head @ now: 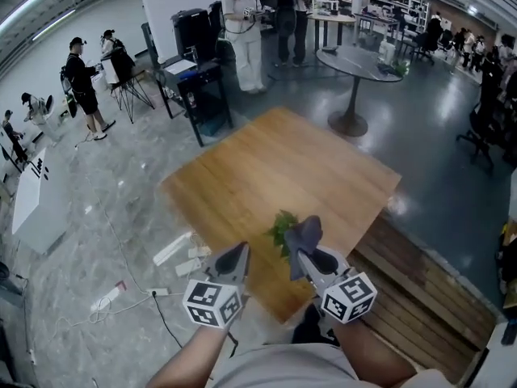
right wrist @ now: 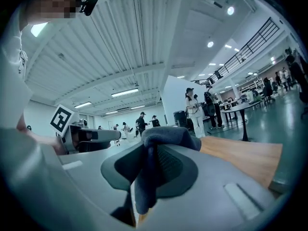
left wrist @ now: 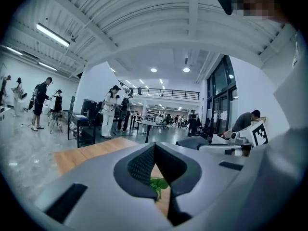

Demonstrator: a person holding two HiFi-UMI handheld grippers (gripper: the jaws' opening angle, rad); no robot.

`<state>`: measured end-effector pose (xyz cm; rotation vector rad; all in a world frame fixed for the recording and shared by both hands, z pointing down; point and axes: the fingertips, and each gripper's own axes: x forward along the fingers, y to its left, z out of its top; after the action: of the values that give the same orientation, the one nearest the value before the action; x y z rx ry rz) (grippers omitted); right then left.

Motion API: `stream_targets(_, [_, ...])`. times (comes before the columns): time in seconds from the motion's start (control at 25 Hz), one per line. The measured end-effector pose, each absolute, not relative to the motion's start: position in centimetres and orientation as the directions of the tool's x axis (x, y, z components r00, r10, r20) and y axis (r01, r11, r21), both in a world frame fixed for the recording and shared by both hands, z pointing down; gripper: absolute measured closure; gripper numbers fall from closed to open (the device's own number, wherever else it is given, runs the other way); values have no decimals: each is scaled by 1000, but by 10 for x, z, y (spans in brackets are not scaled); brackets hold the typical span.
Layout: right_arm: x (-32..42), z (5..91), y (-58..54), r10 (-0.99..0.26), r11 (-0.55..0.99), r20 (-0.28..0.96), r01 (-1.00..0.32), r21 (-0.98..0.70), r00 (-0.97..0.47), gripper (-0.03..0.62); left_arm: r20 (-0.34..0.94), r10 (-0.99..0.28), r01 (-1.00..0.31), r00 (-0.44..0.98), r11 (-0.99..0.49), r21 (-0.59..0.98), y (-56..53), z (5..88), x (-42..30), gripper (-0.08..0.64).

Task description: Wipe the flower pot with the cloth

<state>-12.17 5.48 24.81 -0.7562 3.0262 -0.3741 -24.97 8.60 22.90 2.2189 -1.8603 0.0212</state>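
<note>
No legible words, brands or numbers anywhere; only wordless square markers (head: 212,304).

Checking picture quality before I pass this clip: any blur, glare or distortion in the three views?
Head view: evenly lit, wide-angle bend at the edges, sheen on the floor right of the table. Left gripper view: strong fisheye, black corners, ceiling lights blown out. Right gripper view: same fisheye; the cloth in the jaws looks soft.

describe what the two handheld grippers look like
Left gripper and right gripper match: pale grey wedge-shaped shells, dark textured pads inside the jaws, and a white cube with black square markers at the back of each.
</note>
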Motion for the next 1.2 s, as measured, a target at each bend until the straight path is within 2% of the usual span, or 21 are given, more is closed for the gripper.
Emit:
stream_targets(0.16, [-115,229,104,-507,839,43,-504,-205,-861,526,162,-954,-959,252,-223,175,122,214,-236,554])
stream_targets(0.4, [-98,195,141,-552,822,29,-550,-150,-833,526,124,-963,-958,241,-215,189,153,189,-230,554])
stream_targets(1.2, [-85,176,151,-640,759,20,-636,-138,-768,529,93,-957,-951,274,-255,177,168,176,-220,554])
